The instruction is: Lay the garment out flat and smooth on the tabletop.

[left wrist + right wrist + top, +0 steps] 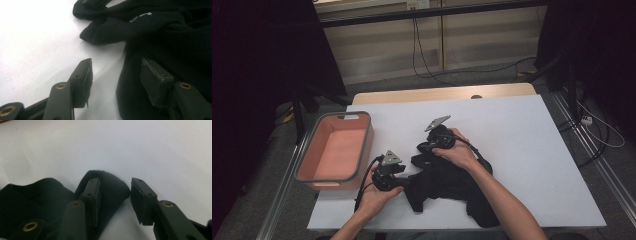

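Forearms enter the high view from the bottom edge, one hand on each gripper. Surface: one white table (522, 150), a wooden strip along its far edge; beyond it, dark floor with trailing cables and a pale wall panel. One black garment (452, 187) lies crumpled on the near part of the table, between and just behind the two tools. Left gripper (388, 175) sits at the garment's left edge; right gripper (432, 145) at its far edge. One pink bin (337, 150) with a grey rim stands left of the left gripper, apart from the garment.

Left gripper view: left gripper (116, 80) jaws released, spread wide. One jaw is over bare white table (32, 45), the other over the garment (175, 45), a knitted black fabric with a small pale mark. A cuff-like end lies ahead of the jaws.

Right gripper view: right gripper (115, 197) jaws released. A rounded black fold of garment (110, 187) lies between them, touching the left jaw. White table (150, 150) ahead.
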Available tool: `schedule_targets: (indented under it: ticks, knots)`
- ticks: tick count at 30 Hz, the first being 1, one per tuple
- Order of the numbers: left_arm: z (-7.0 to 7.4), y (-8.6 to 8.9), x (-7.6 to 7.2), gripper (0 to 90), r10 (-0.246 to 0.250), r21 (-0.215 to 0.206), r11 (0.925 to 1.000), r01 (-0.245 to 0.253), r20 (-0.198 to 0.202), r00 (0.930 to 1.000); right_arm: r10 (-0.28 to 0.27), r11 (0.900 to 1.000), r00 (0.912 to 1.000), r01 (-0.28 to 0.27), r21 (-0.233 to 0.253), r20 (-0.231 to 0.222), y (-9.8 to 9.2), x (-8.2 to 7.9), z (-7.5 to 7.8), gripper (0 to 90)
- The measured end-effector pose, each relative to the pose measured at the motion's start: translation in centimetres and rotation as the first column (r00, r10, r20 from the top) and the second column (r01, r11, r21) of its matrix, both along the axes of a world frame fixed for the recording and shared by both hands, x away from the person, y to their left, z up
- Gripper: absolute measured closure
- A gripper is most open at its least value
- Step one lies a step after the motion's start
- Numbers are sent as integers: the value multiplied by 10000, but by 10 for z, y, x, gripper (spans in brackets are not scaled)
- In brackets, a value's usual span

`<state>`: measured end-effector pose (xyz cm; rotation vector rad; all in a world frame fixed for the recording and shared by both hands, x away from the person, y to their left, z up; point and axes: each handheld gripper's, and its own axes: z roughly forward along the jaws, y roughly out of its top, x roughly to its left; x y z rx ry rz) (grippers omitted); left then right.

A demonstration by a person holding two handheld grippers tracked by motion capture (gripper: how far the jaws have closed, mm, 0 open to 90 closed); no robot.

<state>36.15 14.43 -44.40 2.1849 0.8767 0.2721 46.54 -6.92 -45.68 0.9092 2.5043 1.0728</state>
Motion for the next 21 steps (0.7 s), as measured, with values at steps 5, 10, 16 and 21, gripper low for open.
schedule_targets:
  ticks: [5, 10, 16, 21]
  knots:
    - [0, 0, 0, 437, -14, 34, 10000, 14, 45, 10000, 344, 9994, 9993, -344, 4, -158, 8, 4, -5, 587]
    - [-1, 0, 1, 438, -72, 118, 9999, 72, 21, 10000, 490, 9980, 9975, -468, 436, -505, 11, 2, -6, 815]
    - [1, 0, 2, 440, -14, -20, 10000, 14, 51, 10000, -223, 9980, 9997, 226, 595, -72, 2, -1, 5, 849]
    - [3, -1, 7, 456, 179, -219, 9996, -179, 13, 9998, -1143, 9902, 9913, 1084, 881, 647, -30, -1, 27, 849]
